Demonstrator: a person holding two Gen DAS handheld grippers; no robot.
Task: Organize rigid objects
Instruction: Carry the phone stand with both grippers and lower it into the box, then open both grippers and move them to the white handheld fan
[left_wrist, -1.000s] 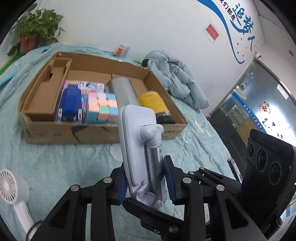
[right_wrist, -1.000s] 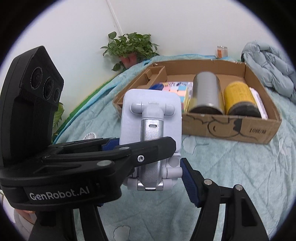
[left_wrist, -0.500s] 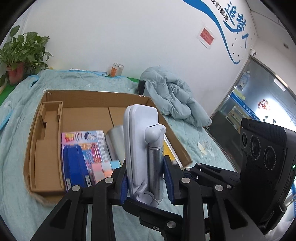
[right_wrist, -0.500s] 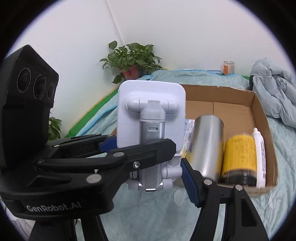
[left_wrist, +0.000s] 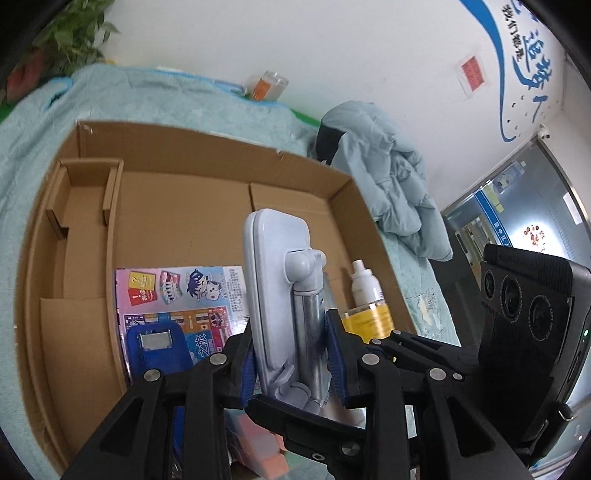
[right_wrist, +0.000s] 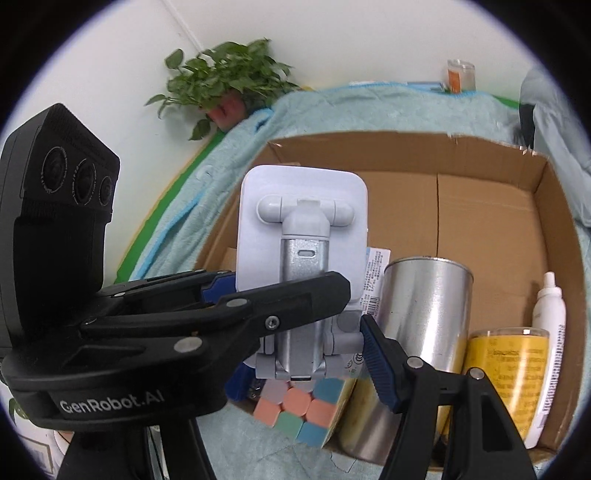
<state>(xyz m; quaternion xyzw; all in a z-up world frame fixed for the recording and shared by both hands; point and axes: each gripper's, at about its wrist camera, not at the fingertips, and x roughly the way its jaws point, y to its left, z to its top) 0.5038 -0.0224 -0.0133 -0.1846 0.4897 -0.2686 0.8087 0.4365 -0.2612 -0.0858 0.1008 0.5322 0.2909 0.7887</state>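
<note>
Left gripper (left_wrist: 290, 354) and right gripper (right_wrist: 288, 325) both clamp stand (left_wrist: 277, 295); long axis upright, above box (left_wrist: 177, 206) floor, free space beyond.

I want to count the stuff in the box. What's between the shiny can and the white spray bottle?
A yellow-labelled can lies between the silver can and the white spray bottle, inside the cardboard box. The right wrist view shows it.

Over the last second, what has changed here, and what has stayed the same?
Both grippers carried the white phone stand forward, from in front of the cardboard box to above its contents. Nothing was let go: the left gripper stays clamped on it, the right gripper stays alongside. The steel can, yellow can and colour cube lie as before.
</note>
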